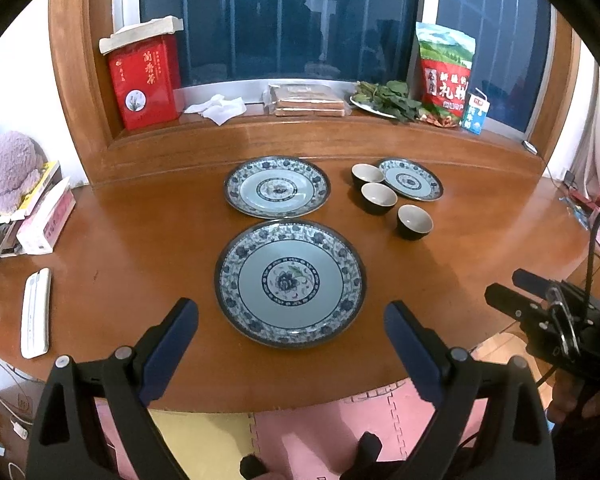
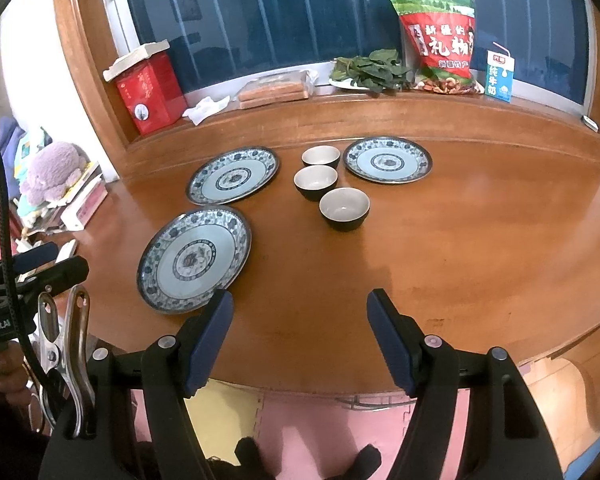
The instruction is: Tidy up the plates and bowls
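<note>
Both tongs hang released over the near edge of the round brown wooden surface (image 1: 140,240), gripping nothing: the left tongs (image 1: 291,344) just short of the nearest blue-and-white patterned ceramic plate (image 1: 290,282), the right tongs (image 2: 300,332) to its right. Beyond that plate lie a second plate (image 1: 277,187), three dark small bowls (image 1: 414,221) and a third plate (image 1: 411,179), below a dark window (image 1: 280,20).

The three plates (image 1: 290,282) (image 1: 277,186) (image 1: 411,179) were pale blue with dark blue floral bands and a flower medallion. The bowls (image 1: 414,221) were black outside, cream inside. The bench (image 1: 140,248) was glossy orange-brown wood. Each hand-held gripper (image 1: 291,312) (image 2: 300,304) was black with navy pads (image 1: 172,344).
</note>
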